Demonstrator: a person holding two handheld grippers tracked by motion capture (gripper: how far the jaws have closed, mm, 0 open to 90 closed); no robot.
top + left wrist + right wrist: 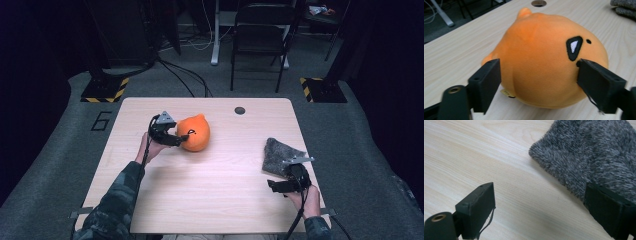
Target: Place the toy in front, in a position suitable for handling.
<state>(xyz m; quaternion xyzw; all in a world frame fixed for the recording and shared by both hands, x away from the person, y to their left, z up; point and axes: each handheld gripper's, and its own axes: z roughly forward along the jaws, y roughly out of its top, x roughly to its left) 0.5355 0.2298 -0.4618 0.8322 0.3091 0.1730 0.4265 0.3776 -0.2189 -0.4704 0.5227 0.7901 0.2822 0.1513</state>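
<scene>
A round orange plush toy (195, 132) with a small black-and-white eye lies on the left half of the wooden table (215, 200). My left gripper (181, 140) reaches in from its left side. In the left gripper view the two black jaws of the left gripper (539, 67) straddle the plush toy (544, 70), and their pads touch its flanks. A grey fuzzy cloth (280, 154) lies at the right. My right gripper (274, 186) rests just in front of it, open, jaws pointing left. In the right gripper view of this gripper (539, 195), bare table lies between the jaws and the cloth (594, 152) lies past the right jaw.
A dark cable hole (240, 110) sits near the table's far edge. Beyond the table stand a black chair (260, 35), stand bases with yellow-black tape (105, 90) and cables on the grey floor. The person's sleeved left forearm (117, 200) crosses the near left corner.
</scene>
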